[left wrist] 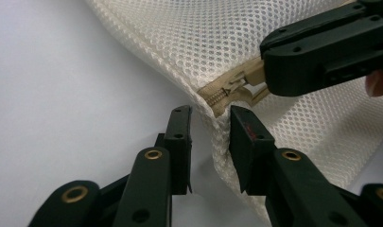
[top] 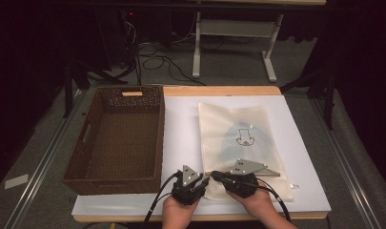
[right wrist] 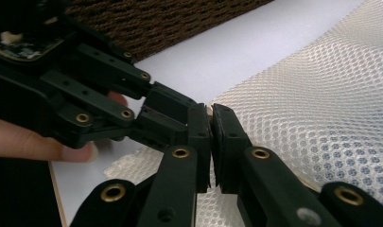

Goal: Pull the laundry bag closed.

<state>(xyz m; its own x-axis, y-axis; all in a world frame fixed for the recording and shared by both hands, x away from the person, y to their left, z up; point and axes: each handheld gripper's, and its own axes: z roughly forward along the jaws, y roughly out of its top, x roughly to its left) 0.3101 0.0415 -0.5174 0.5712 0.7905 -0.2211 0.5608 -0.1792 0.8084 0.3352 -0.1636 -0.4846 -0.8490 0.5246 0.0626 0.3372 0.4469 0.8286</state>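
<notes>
Cream mesh zip-up laundry bag (top: 238,143) lies flat on the white tabletop board (top: 181,124), right of the brown woven rectangular basket (top: 119,138); its long axis runs away from the person, zipper along the near short edge.

Right gripper (right wrist: 211,137): jaws pressed together, pinching the tan zipper pull (left wrist: 248,78) at the bag's near-left corner.

Left gripper (left wrist: 209,142): jaws spread, straddling that corner's mesh edge, pads not pressing it (fabric between them, loose).

Judgement: the zipper track extends rightward from the pull, so the pull travels right, away from the left gripper, which must clamp the corner first.
</notes>
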